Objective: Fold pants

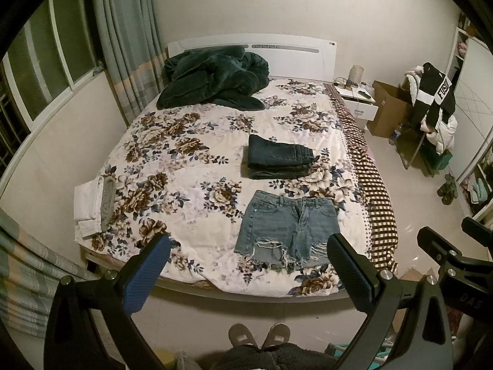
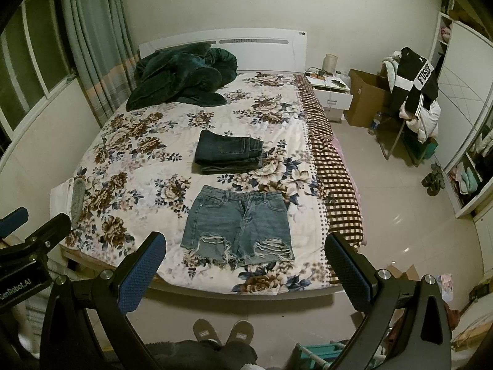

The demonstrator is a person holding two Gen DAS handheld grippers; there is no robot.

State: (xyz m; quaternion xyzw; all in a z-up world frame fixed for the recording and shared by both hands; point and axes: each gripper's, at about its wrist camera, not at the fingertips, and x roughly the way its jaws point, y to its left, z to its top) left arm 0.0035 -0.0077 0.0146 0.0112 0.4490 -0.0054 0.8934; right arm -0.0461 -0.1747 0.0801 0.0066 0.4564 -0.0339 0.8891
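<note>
Light blue ripped denim shorts lie flat and spread out near the foot of the floral bed, waistband toward the headboard; they also show in the right wrist view. A folded stack of dark jeans sits just behind them, also in the right wrist view. My left gripper is open and empty, held off the foot of the bed, short of the shorts. My right gripper is open and empty at about the same height beside it; its body shows at the right of the left wrist view.
A dark green blanket is heaped by the headboard. White and grey folded cloths lie at the bed's left edge. A nightstand, cardboard box and clothes-laden chair stand at the right. My slippered feet are on the tile floor.
</note>
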